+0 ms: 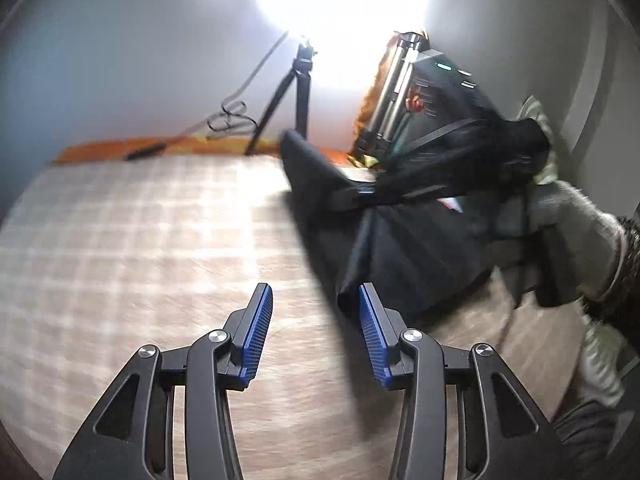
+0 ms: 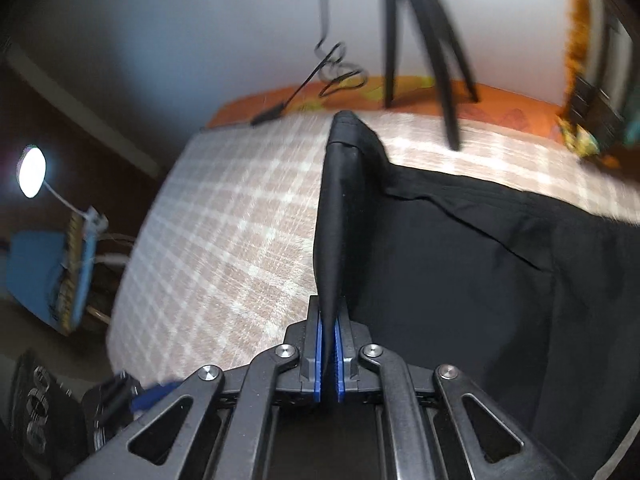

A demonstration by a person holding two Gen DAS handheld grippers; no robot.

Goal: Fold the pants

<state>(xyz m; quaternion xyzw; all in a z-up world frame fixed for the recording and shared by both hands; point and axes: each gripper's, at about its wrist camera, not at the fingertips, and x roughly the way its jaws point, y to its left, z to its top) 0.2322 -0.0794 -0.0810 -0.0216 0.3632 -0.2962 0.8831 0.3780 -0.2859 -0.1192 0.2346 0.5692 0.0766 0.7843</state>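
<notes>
Checked beige-and-white bedspread (image 1: 132, 240) covers the bed, an orange patterned sheet (image 2: 500, 106) showing along its far edge against a pale wall; both views blurred.

Right hand-held gripper (image 2: 330, 354), bottom centre of its view: blue pads pressed together on a thin ridge of black cloth. That is an edge of the pants (image 2: 460, 264). The pinched fold rises as a taut narrow blade toward the frame's centre top, while the remaining fabric spreads flat and dark across the right half. Judged reason for the hold: gripping one edge lets the layer be lifted clear and carried over the rest.

Left hand-held gripper (image 1: 316, 332), bottom centre of its own view: jaws apart, nothing between the pads, bare bedspread underneath. A low corner of the pants (image 1: 400, 264) hangs just beyond its right fingertip; contact cannot be told. It looks free to take a second hold or to smooth the cloth.

Upper right of the left view: the right hand-held gripper (image 1: 360, 194) seen from outside, cloth draped from it, the person's gloved hand (image 1: 568, 220) behind.

Further out: a black tripod (image 2: 420, 40) on the orange strip, a coiled cable (image 2: 336, 72) beside it, and glaring light in the left view's top centre.

Fold judged under way, not laid.
</notes>
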